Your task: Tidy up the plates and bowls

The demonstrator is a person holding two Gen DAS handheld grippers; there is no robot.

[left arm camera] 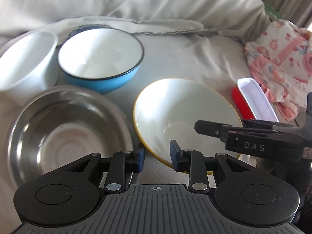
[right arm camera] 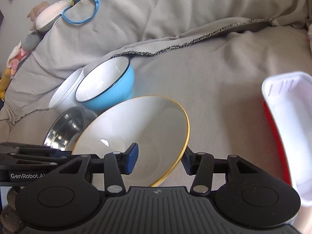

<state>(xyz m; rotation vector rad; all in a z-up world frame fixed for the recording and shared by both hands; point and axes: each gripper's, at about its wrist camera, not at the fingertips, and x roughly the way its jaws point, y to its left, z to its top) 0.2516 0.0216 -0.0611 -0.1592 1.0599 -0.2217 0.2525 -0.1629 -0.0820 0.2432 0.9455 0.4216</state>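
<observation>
Straddling the near right rim of the yellow-rimmed bowl [right arm camera: 136, 130], the right gripper [right arm camera: 159, 159] has one blue pad inside the bowl and the other outside under the rim; there is a visible gap on both sides, so I judge the jaws parted and not yet pinching, placed so because a thin rim is the only hold a two-finger tool gets on a wide bowl; in the left wrist view the same tool [left arm camera: 218, 131] reaches in from the right over the bowl's white inside. The left gripper [left arm camera: 157, 157] hovers at the bowl's near left edge with its pads apart and nothing between them, the right pad overlapping the rim in the picture; whether it touches I cannot tell; it may be there to steady the bowl, which sits tilted on the soft beige cover [right arm camera: 224, 81].

Just left of it lies the steel bowl [left arm camera: 64, 132], its rim close to the yellow one; farther back stands the blue bowl [left arm camera: 101, 58], white inside with a dark rim, and touching it on the far left a stack of white bowls [left arm camera: 25, 64]; the four are gathered at the left, which suits nesting them. Off to the right, well apart from the bowls, a white tray [right arm camera: 288, 128] rests on something red [right arm camera: 273, 128], with a pink patterned cloth [left arm camera: 280, 58] behind it.
</observation>
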